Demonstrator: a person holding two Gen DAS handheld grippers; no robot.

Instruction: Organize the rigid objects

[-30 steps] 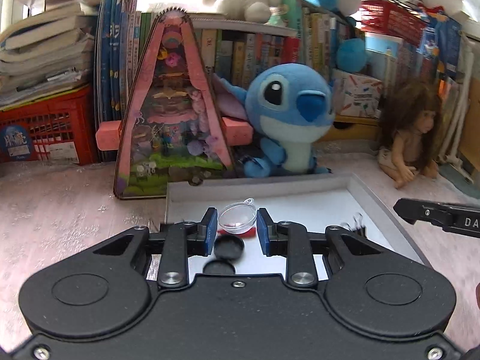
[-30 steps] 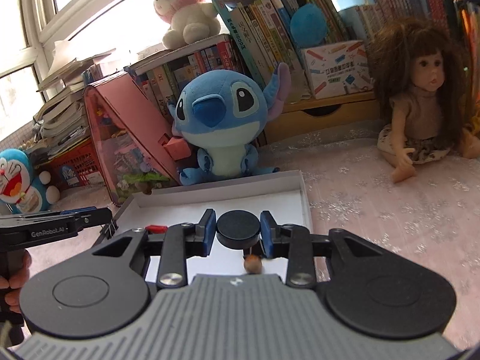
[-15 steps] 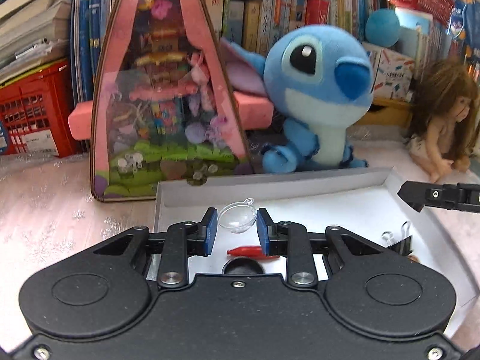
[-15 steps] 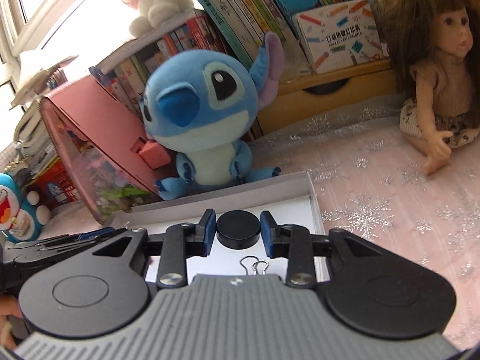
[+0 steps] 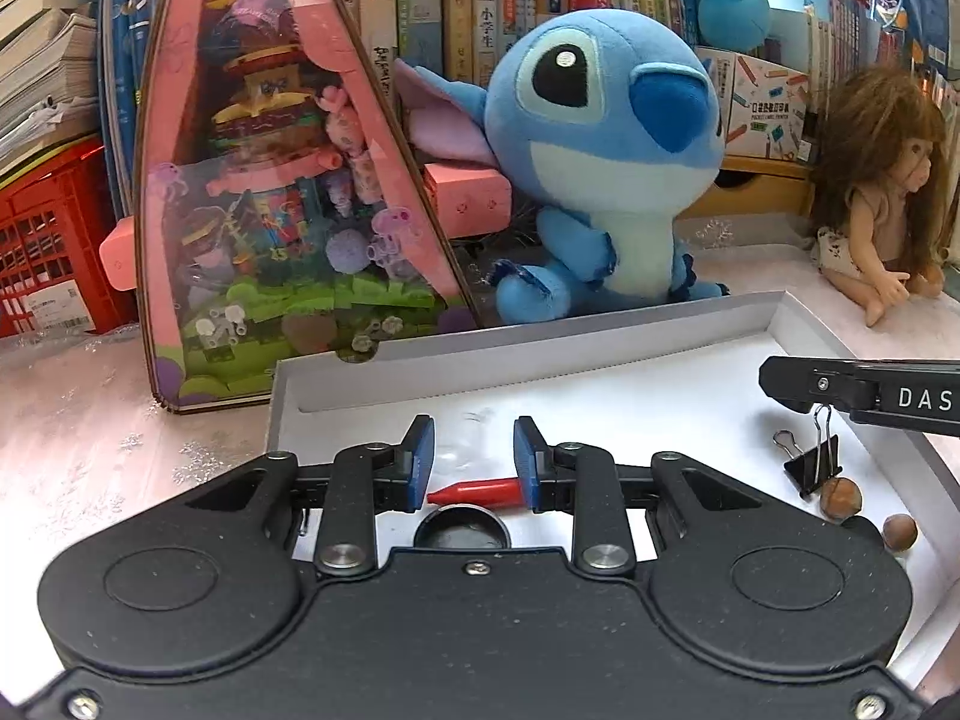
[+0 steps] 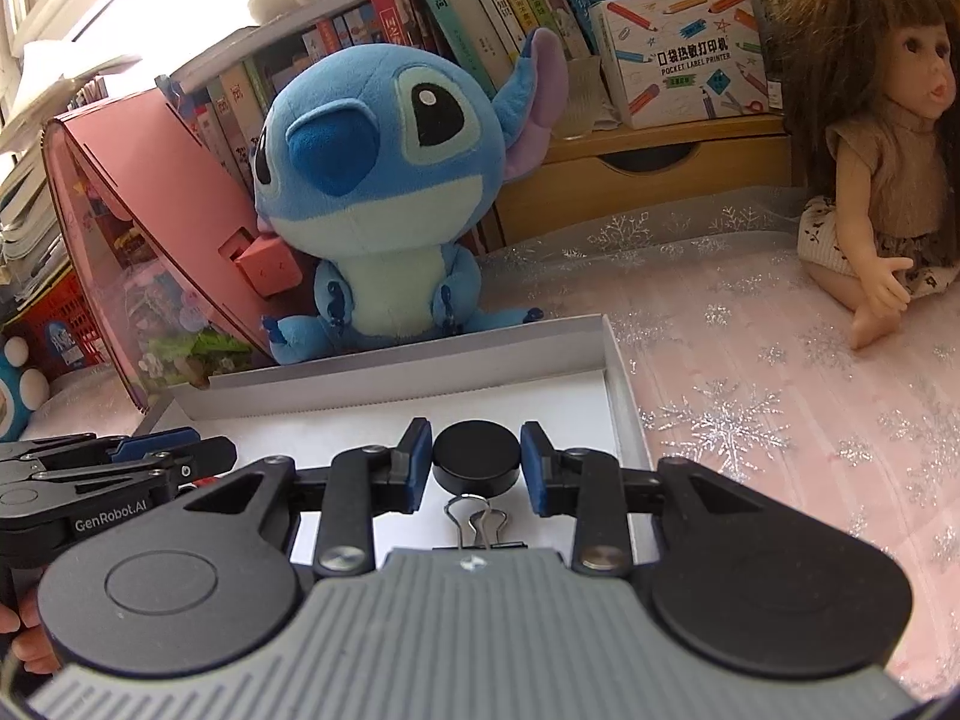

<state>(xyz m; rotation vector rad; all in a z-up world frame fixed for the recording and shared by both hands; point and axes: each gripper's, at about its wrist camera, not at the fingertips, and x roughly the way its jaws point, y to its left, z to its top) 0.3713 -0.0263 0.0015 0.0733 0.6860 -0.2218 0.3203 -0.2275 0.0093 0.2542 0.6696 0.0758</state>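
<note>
A shallow white tray lies on the pink cloth in front of the toys. Low over its left part, my left gripper is shut on a clear plastic half-sphere, faint against the white floor. A red crayon-like piece and a black round cap lie just below it. My right gripper is shut on a black round disc, held low over the tray near its right wall. A black binder clip lies under it.
A binder clip and two brown nuts lie at the tray's right end. Behind the tray sit a blue plush, a pink triangular toy box and a doll, with books and a red crate further back.
Both grippers have sunk and come forward over the tray, each with its object still held. The plush and toy box look larger and closer.
</note>
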